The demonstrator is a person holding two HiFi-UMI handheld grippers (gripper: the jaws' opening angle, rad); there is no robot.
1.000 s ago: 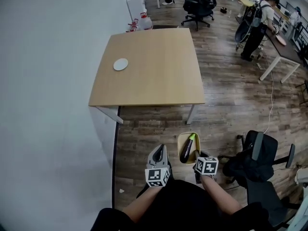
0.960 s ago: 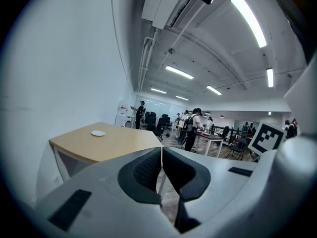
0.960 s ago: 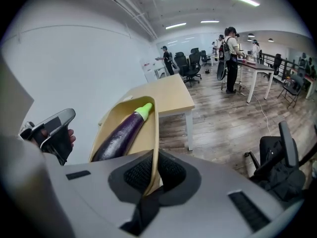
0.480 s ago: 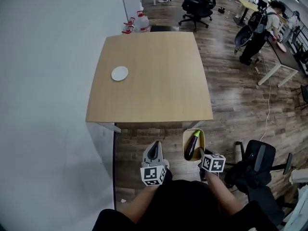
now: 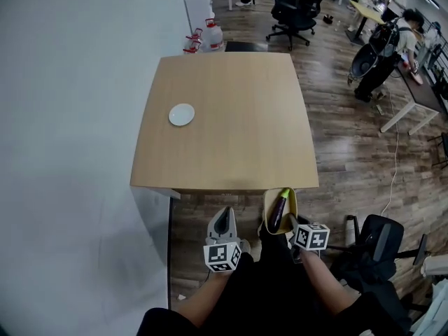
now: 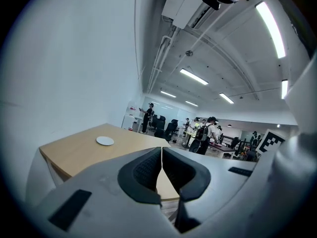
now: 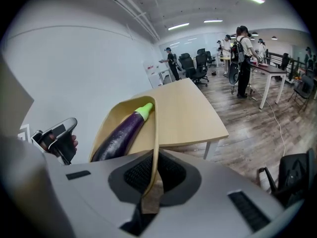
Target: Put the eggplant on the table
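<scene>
The eggplant (image 5: 279,211) lies in a tan tray (image 5: 267,205), its rim clamped in the right gripper (image 7: 151,177), just short of the surface's (image 5: 231,117) near edge by the right corner, while the left gripper (image 6: 161,162) has its jaws together on nothing, so the carry seems to be in hand and next calls for reaching over that edge and lowering.

Left gripper (image 6: 161,151) closed, empty; right gripper (image 7: 154,158) pinching tray (image 7: 113,121).

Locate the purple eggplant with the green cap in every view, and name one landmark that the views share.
Head view: the purple eggplant lies in a tan tray, low in the picture, slightly right of the middle.
Left gripper view: not in it.
Right gripper view: left of centre, lying in the same tray.
Shared landmark: the light wooden table, in all three views.
</scene>
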